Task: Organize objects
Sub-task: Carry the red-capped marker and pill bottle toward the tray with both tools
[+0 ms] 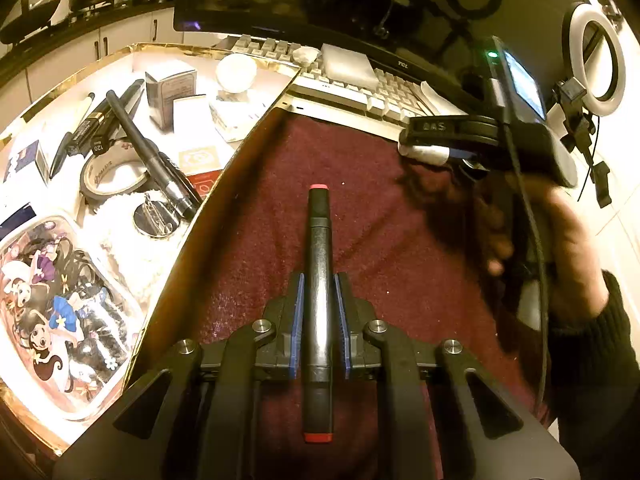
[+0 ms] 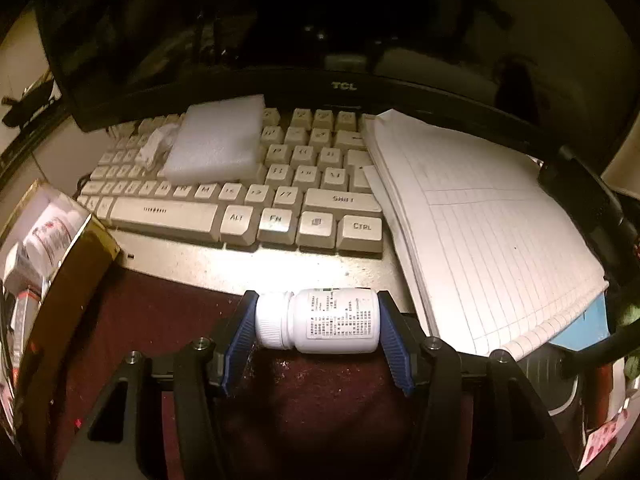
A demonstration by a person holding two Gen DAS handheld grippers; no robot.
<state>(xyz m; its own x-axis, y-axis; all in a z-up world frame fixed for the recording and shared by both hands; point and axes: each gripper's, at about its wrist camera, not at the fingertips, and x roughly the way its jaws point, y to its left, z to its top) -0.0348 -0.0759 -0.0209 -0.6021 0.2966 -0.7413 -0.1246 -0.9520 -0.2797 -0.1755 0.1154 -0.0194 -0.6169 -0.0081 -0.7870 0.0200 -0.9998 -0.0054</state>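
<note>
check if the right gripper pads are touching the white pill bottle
Cannot tell. In the right wrist view the white pill bottle lies sideways between the right gripper pads, filling the span, but no clear gap or firm press shows at either end.

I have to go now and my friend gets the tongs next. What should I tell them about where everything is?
Left tongs: shut on the black marker with red ends, held over the dark red cloth.
Right tongs: around the white pill bottle, which lies on its side at the cloth's edge near the keyboard. The pads sit at its ends; a firm grip cannot be confirmed.
Done, it seems: pens, a tape roll and small boxes already lie in the gold-edged box on the left.
Left: marker and bottle are both outside the box, probably headed there.
</note>
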